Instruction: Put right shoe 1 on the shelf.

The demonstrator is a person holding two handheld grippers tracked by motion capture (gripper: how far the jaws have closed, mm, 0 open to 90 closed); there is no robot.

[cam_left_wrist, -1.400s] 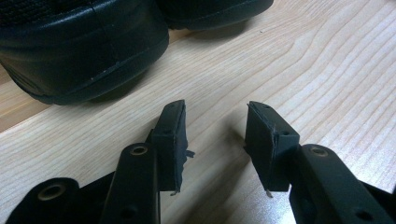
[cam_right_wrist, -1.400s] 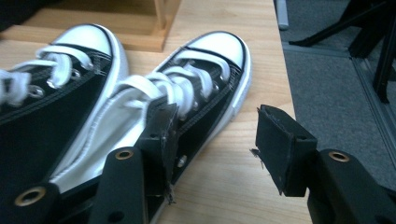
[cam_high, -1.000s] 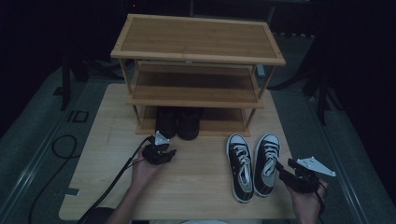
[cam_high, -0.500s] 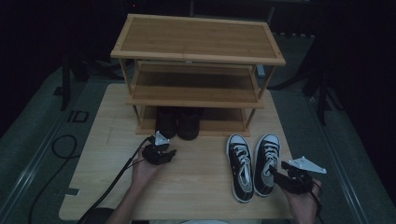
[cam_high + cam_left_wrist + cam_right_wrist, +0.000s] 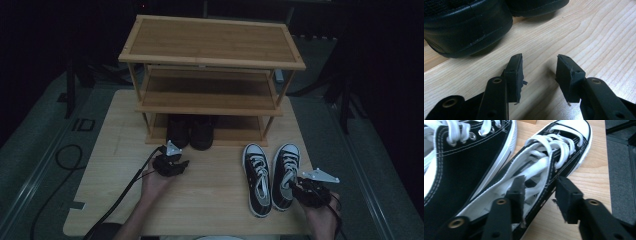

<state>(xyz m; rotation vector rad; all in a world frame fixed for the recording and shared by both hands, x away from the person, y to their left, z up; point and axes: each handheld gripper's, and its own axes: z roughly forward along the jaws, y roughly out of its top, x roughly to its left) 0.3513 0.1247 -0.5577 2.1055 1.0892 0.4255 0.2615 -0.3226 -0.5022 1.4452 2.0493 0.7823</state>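
Right gripper (image 5: 539, 195) straddles the collar wall of the right sneaker (image 5: 285, 172), one jaw inside the opening, one outside, jaws apart and not yet clamped, set up for a lift by the side wall. That sneaker sits at the near right of the table (image 5: 215, 200), beside its mate (image 5: 257, 177). Left gripper (image 5: 539, 73) hovers parted over bare wood near the black shoes (image 5: 190, 131) under the rack (image 5: 212, 50), likely out of the way.

I see a pair of black sneakers (image 5: 272, 172) with white laces, white toe caps and white sole rims; white stitching lines their black canvas; a pair of plain black shoes (image 5: 190, 132) sits glossy-dark on the rack (image 5: 212, 60), which is honey-brown wood; the table (image 5: 210, 195) is pale wood with wavy grain; my right gripper (image 5: 537, 195) and left gripper (image 5: 539, 72) are matte black.
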